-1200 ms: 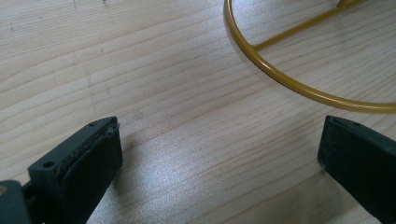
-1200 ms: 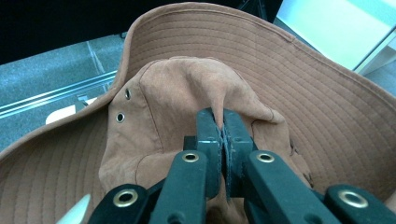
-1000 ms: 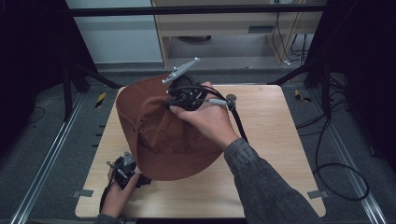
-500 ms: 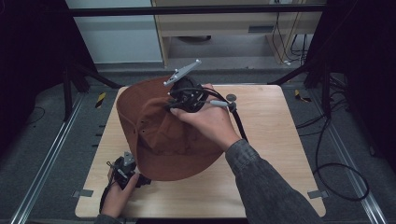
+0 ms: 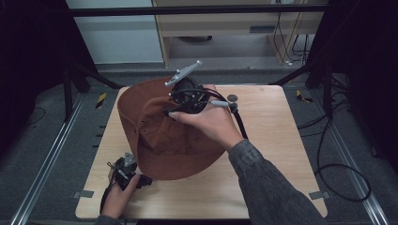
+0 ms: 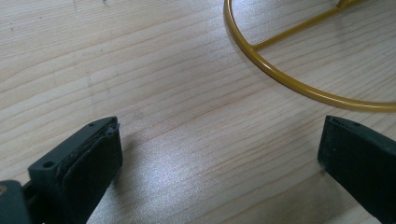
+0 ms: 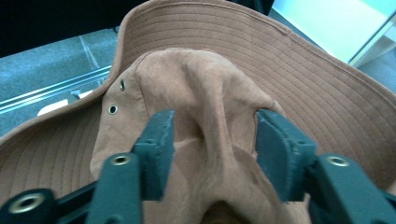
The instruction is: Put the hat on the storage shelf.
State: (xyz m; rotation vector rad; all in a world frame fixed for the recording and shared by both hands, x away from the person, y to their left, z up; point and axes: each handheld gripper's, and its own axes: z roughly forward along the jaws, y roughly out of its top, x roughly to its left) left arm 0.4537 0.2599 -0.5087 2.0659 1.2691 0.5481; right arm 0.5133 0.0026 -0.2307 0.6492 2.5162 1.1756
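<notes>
Hat: brown brimmed hat [image 5: 162,140], centre frame, tilted on the worktop [image 5: 277,136].
Right hand-held gripper [image 7: 210,140]: jaws pinching the hat's crown fold.
Left hand-held gripper [image 6: 219,158]: jaws apart, lower left.
Wire: yellow ring [image 6: 280,77], upper right of left gripper view.

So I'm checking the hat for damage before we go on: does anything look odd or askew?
No tear or stain shows. The brown hat sits tilted, far brim raised, and its crown is bunched into a ridge between the jaws of the right gripper, which pinch it. The left gripper is open over bare table, near a yellow wire ring.
</notes>
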